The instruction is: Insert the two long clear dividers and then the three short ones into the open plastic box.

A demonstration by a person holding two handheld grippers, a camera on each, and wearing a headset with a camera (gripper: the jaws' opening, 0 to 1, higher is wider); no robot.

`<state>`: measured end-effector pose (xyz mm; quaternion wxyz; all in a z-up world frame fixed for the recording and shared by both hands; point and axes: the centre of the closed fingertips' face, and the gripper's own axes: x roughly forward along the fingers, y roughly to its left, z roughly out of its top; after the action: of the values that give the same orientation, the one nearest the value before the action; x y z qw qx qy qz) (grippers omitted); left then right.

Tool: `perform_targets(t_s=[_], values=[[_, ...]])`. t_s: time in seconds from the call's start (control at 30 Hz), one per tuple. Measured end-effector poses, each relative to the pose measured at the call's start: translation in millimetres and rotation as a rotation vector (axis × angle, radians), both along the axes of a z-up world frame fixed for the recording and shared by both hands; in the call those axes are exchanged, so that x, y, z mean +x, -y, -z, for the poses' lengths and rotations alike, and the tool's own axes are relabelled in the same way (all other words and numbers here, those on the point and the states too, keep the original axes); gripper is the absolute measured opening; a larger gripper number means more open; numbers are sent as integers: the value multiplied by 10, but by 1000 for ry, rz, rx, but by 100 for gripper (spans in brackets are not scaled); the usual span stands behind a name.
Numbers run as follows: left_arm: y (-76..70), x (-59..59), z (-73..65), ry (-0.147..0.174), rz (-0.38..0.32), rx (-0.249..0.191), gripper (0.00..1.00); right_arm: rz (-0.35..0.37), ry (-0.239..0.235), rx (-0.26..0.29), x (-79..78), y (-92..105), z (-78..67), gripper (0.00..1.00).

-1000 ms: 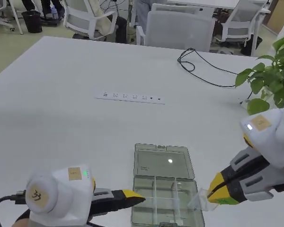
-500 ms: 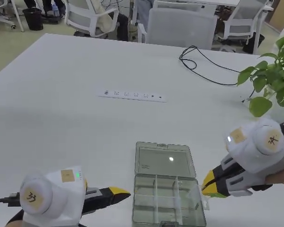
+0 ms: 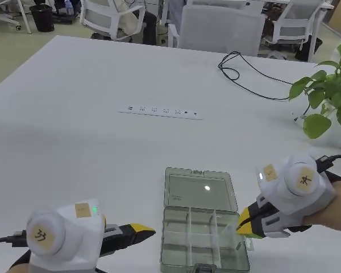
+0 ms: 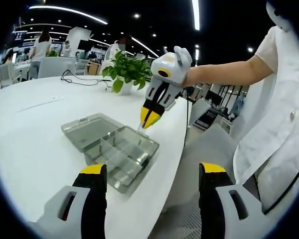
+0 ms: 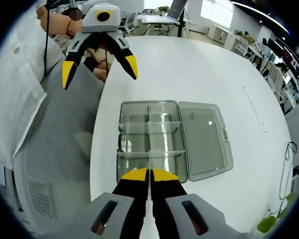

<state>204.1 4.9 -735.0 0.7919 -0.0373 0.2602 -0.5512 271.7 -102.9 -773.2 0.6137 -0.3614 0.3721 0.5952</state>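
Note:
The open clear plastic box point(image 3: 176, 250) lies near the table's front edge, its lid point(image 3: 200, 190) folded flat behind it. Clear dividers point(image 5: 149, 127) stand inside and split it into several compartments. My right gripper point(image 3: 242, 225) hovers over the box's right edge. It is shut on a small clear divider point(image 4: 141, 130) that hangs below the tips, just above the box point(image 4: 114, 152). In the right gripper view its jaws point(image 5: 149, 174) are pressed together over the box point(image 5: 134, 117). My left gripper point(image 3: 145, 230) is open and holds nothing, a little left of the box, with its jaws point(image 4: 153, 172) wide apart.
A white power strip point(image 3: 159, 111) lies mid-table. A black cable point(image 3: 244, 68) loops at the back right, and a potted plant point(image 3: 329, 96) stands at the right edge. Office chairs point(image 3: 216, 28) line the far side. The table's front edge is close to the box.
My right gripper has come down and to the left with the divider, onto the box's right edge. The left gripper has drawn back from the box's left side.

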Motion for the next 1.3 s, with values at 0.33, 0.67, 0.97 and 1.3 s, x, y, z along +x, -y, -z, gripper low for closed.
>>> perform_targets(t_s=[0.33,0.67,0.97,1.3], values=[[-2,-2,4,-2,-3,-1,76,-11,4,-23,16,10,24,3],[-2,-1,-6,-5,-10,-9,75,-47,5,-87,33,-23,81,2],[10,-7,-23,-1,-8,-13,75,-44,-41,-96,40,-16,152,2],[11,-12,-14,-2,-8,-12,75,-42,-30,-85,16,-23,201,3]])
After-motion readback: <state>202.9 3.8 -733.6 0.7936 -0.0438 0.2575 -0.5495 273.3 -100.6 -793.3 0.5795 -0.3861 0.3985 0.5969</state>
